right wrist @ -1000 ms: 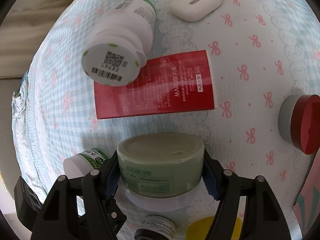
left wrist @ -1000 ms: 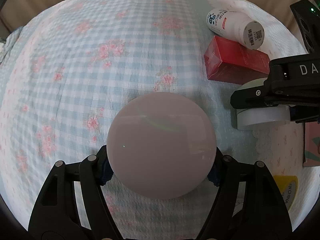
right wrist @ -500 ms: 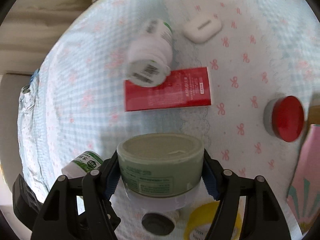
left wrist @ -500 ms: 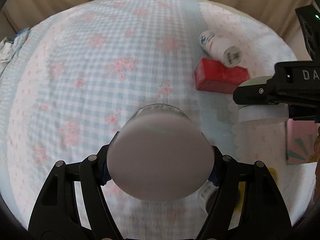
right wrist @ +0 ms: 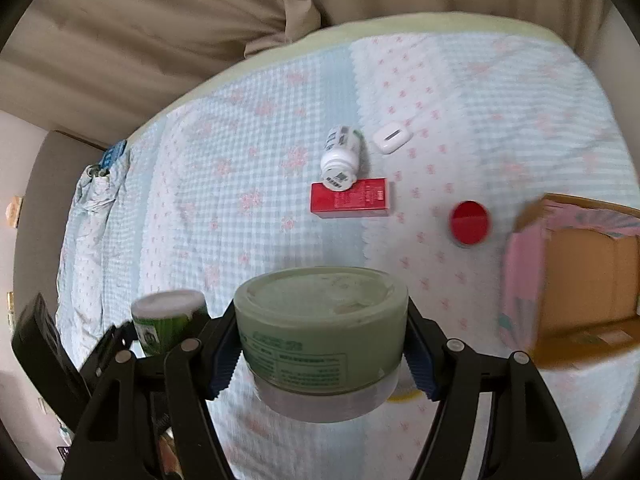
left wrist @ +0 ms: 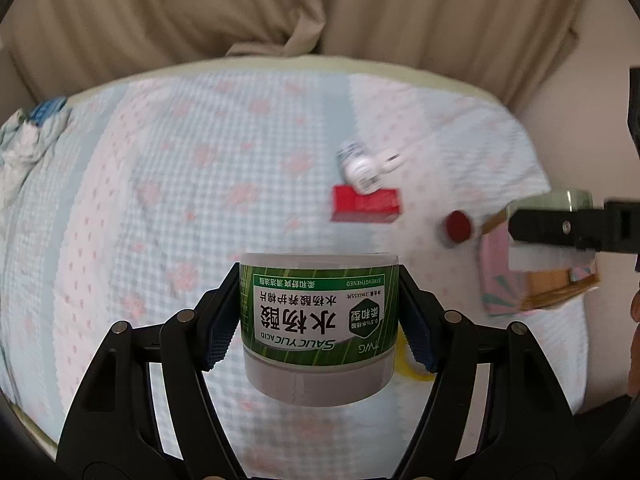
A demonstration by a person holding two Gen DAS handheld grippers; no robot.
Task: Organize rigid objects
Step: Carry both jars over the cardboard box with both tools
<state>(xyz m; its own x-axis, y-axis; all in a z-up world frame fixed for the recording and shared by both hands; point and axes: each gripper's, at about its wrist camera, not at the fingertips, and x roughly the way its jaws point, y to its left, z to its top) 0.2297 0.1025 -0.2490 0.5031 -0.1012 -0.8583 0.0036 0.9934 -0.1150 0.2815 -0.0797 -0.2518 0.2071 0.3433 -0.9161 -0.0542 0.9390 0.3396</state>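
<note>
A: What is the left gripper (left wrist: 319, 320) holding?

B: A round plastic jar with a glossy green label (left wrist: 319, 320), upside down, lid end toward the camera. The ribbed blue pads (left wrist: 218, 338) press on its sides, so the tongs are clamped on it, held above the bed and pointing steeply down.

A: And the right gripper (right wrist: 322, 344)?

B: Closed on a squat, pale green translucent tub (right wrist: 322, 336) with a clear lid at the near end. Its pads grip both sides. It too hangs high over the quilt, tilted downward.

A: What lies beyond the tongs?

B: A soft puckered quilt (right wrist: 240, 168), blue-and-white check with pink flowers. Ahead of the right tongs lies a flat red carton (right wrist: 351, 199), with a white pill bottle (right wrist: 340, 160) on its side, its base touching the carton's far edge. Just right of the bottle sits a smooth white earbud case (right wrist: 391, 137). Further right, a small jar with a red lid (right wrist: 469, 222), and near it an open cardboard box (right wrist: 576, 276) with a pink printed outside.

A: Anything behind?

B: Beige curtains (left wrist: 240, 12), hanging in folds.
</note>
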